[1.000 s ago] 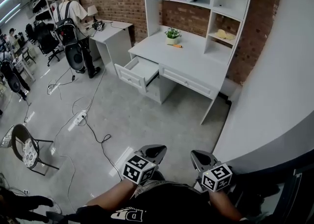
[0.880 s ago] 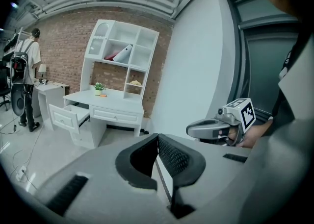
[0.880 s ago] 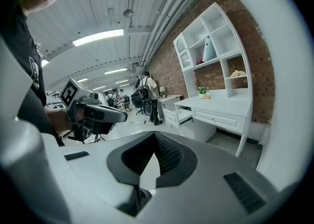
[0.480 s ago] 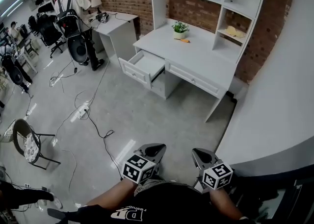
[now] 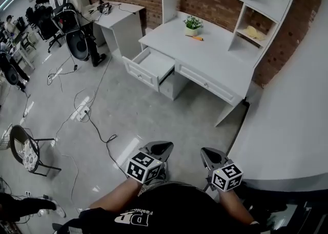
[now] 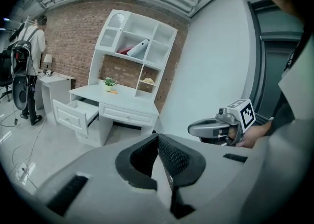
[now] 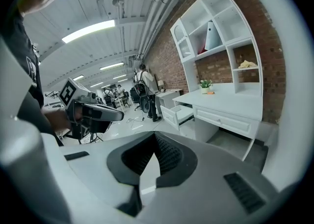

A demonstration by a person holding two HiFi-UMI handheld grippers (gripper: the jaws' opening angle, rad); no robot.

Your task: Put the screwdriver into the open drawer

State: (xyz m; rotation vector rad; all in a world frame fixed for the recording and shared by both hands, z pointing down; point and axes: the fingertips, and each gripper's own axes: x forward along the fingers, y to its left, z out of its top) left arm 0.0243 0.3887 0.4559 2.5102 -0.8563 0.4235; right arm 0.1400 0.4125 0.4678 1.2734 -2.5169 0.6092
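Orange handle is all that shows of the screwdriver (image 5: 197, 38) from here (shaft too small to make out). It lies flat on the white desk (image 5: 220, 61), just beside the potted plant (image 5: 192, 22) and well apart from both grippers.

Drawer (image 5: 155, 64): stands open at the desk's left end, lower than the desktop and to the left of the tool in the head view. What shows of its inside looks bare.

Left gripper (image 5: 160, 149): jaws together, pads meeting at the tips, nothing between them. Right gripper (image 5: 209, 154): the same, closed and empty. Both are held low in front of the person, over the grey floor (image 5: 143, 110), pointed toward the desk.

Step in hand, as I judge it: approach, with no pick-up begun.

Handling, judged and not tested:
- Small, light, rigid. One gripper should carry it without strain.
- Handle is likely round, so it may roll on the smooth desktop if nudged sideways. Come down over it rather than sweep at it.
- Best hold is across the orange handle near its middle, jaws square to its length. That is the thick part and gives the ribbed pads something to bite. A metal shaft would be thin and slick, and the tool could pivot.
- Not fragile. A short drop into the drawer should do no harm, though setting it down avoids a bounce.
- The plant stands close, so open the jaws before arrival and keep clear of the pot.
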